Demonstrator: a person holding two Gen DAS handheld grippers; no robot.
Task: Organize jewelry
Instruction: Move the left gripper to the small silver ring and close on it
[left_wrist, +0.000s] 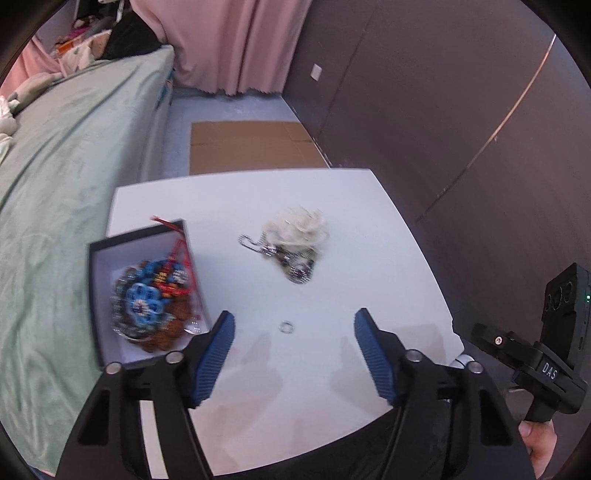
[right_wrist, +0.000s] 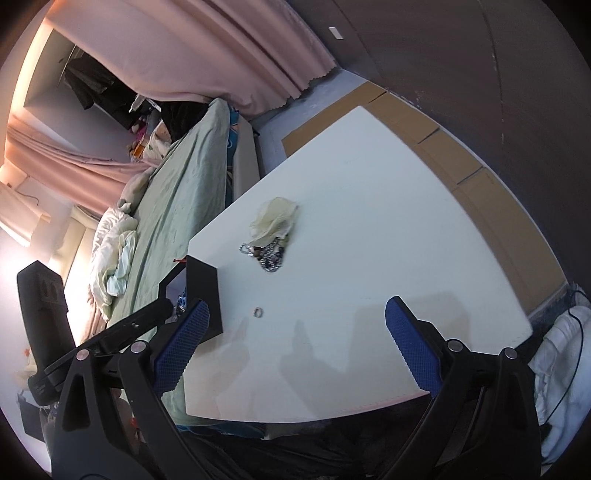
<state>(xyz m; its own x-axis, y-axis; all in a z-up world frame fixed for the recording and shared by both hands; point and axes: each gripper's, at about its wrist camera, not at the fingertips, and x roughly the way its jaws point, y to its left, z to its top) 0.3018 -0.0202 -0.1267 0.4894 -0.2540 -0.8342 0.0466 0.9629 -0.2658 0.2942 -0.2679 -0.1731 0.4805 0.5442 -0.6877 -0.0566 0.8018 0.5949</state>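
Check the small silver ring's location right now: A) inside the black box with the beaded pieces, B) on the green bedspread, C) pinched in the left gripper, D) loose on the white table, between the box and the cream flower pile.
D: the ring lies alone on the bare white table, outside the black box, nearer the camera than the cream flower pile, and ahead of the left gripper, whose jaws stand apart and empty.

A white desk (left_wrist: 332, 206) stands beside a bed (left_wrist: 55, 177) with a green cover. Flat cardboard (left_wrist: 251, 147) lies on the floor past its far edge, below a pink curtain (left_wrist: 229, 44).
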